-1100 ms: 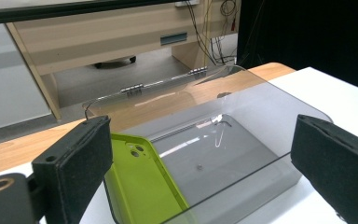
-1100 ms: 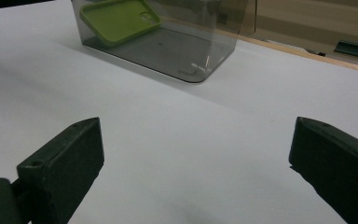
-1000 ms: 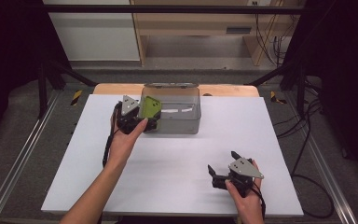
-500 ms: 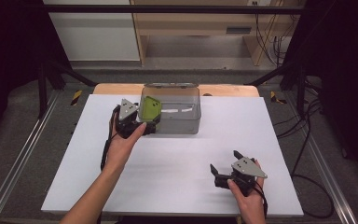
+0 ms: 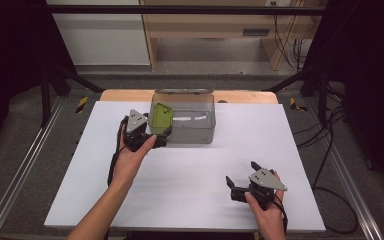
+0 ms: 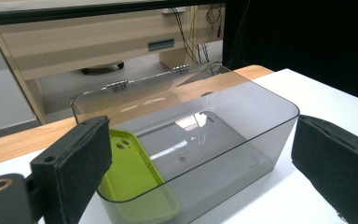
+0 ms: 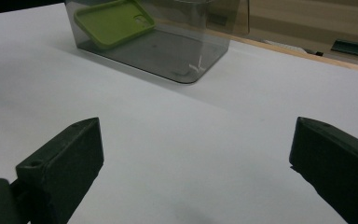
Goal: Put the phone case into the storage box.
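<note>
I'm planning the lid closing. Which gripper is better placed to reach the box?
Left. The left gripper sits open right at the grey box holding the green phone case; the right gripper rests open near the table's front edge, well away.

Left gripper is stretched forward with jaws wide apart; right gripper (jaws likewise spread) sits drawn back, well apart.
</note>
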`<state>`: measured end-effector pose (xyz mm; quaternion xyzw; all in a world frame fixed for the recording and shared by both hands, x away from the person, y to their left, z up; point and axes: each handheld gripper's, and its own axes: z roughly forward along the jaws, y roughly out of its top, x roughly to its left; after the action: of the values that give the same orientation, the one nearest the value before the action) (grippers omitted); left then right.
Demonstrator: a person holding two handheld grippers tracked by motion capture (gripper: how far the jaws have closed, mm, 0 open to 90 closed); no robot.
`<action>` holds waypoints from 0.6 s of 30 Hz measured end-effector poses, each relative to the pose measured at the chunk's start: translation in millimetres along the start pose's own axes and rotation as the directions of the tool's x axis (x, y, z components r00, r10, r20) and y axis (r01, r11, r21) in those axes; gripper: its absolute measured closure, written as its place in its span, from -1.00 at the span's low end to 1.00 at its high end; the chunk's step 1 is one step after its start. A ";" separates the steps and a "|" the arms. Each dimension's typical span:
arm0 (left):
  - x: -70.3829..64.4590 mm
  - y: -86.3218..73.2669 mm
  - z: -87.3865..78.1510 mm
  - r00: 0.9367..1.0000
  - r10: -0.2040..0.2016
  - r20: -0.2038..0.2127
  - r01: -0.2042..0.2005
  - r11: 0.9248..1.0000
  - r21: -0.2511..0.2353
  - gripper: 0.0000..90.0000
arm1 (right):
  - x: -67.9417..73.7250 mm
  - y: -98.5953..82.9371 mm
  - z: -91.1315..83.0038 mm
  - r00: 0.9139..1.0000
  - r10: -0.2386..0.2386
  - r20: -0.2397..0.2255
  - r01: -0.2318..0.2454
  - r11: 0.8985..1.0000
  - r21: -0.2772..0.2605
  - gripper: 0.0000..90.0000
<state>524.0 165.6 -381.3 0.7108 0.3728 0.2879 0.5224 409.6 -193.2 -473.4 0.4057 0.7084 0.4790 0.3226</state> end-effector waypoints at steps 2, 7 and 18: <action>0.3 -1.0 -0.7 1.000 -0.002 0.001 0.002 1.000 -0.003 -0.90 | -0.1 -0.1 0.1 1.000 -0.001 0.000 0.001 1.000 0.000 -0.93; 0.8 -2.2 -1.5 1.000 0.003 0.004 -0.003 1.000 -0.004 -0.90 | 0.2 -0.3 0.7 1.000 -0.003 0.000 0.003 1.000 0.002 -0.93; -0.1 -6.3 -3.5 1.000 0.000 0.011 0.000 1.000 -0.012 -0.90 | 0.2 -0.7 0.6 1.000 -0.005 -0.004 0.005 1.000 0.002 -0.93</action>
<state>519.7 168.5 -386.3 0.7092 0.3682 0.2864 0.5286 409.9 -193.0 -474.3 0.4034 0.7107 0.4782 0.3217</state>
